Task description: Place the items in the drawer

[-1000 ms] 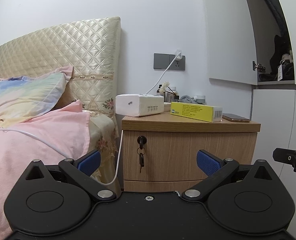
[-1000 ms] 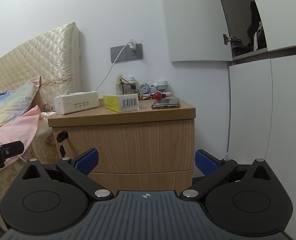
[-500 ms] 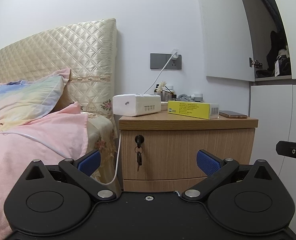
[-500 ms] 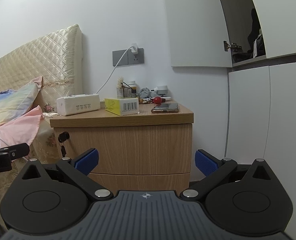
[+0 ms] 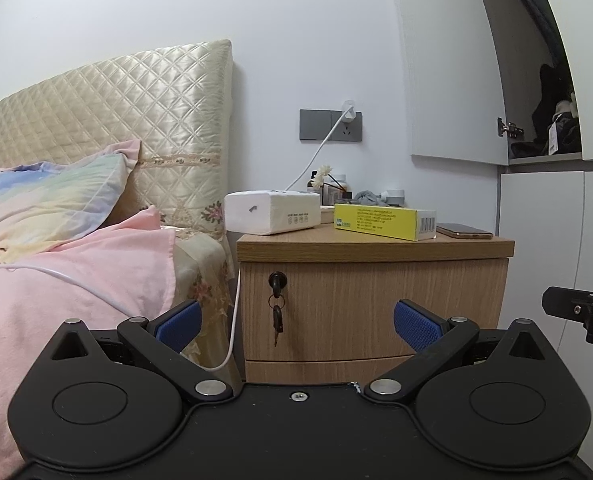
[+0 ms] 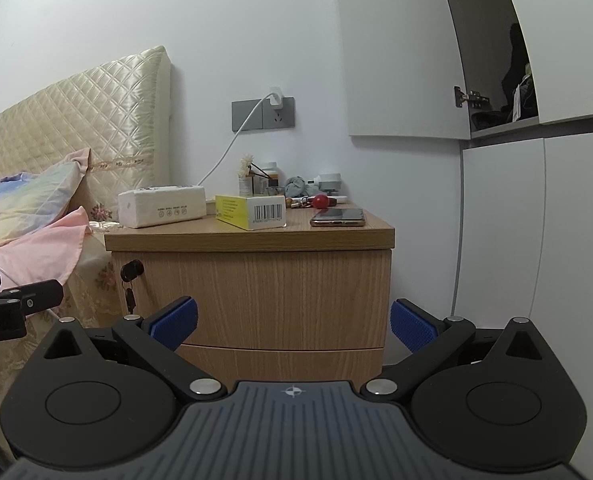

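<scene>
Both the left gripper point(image 5: 296, 322) and right gripper point(image 6: 292, 322) hang spread wide and empty, well short of the nightstand point(image 6: 252, 280). Its drawer point(image 5: 372, 308) is shut, so opening it likely comes first, before lifting the yellow box point(image 6: 252, 210).

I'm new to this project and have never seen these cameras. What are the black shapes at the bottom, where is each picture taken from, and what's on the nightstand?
Each picture comes from a fisheye camera fixed on a hand-held tool, looking forward along its two blue-padded fingers. The black shapes are the tool's own body. The left tool and the right tool are both open and hold nothing. Each one's tip also shows at the edge of the other's picture.

Both face a wooden nightstand beside a bed. Its drawer is shut, with a key in the lock. On top lie a white tissue pack, a yellow box, a phone, and small clutter at the back, including a red ball.
</scene>
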The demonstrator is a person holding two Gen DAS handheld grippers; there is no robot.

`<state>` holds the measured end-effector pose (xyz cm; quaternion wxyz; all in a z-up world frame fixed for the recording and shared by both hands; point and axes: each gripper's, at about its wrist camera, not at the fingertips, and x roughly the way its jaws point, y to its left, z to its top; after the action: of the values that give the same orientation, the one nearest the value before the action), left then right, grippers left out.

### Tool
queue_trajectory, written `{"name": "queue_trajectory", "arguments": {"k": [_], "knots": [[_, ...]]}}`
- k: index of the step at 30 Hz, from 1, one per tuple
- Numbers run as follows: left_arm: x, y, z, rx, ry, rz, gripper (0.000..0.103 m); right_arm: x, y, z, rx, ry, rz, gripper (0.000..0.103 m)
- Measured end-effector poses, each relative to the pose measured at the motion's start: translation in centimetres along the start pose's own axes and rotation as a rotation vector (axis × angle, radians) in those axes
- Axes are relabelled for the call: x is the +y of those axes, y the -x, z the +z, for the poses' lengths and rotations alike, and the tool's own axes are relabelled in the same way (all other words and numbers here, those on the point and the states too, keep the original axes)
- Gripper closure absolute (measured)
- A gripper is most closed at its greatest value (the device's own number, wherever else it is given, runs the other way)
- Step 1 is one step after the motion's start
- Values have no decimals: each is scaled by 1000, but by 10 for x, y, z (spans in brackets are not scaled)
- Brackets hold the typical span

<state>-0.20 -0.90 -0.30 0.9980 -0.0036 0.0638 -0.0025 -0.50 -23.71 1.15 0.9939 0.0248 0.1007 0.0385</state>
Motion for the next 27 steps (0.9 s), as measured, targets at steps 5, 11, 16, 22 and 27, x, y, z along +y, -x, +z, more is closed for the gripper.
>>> {"name": "queue_trajectory", "arguments": {"k": [5, 11, 16, 22, 27], "knots": [[2, 1, 0, -5, 8, -2, 1, 1, 2, -1, 5, 6, -10, 0], [3, 2, 0, -6, 11, 6, 1, -3, 5, 0, 5, 0, -17, 0], [3, 4, 0, -8, 7, 1, 1, -3, 7, 0, 4, 1, -13, 0], [3, 4, 0, -12, 3, 6, 1, -8, 10, 2, -9, -19, -3, 0], [1, 5, -2, -24, -13, 17, 1, -14, 15, 4, -22, -53, 13, 0]]}}
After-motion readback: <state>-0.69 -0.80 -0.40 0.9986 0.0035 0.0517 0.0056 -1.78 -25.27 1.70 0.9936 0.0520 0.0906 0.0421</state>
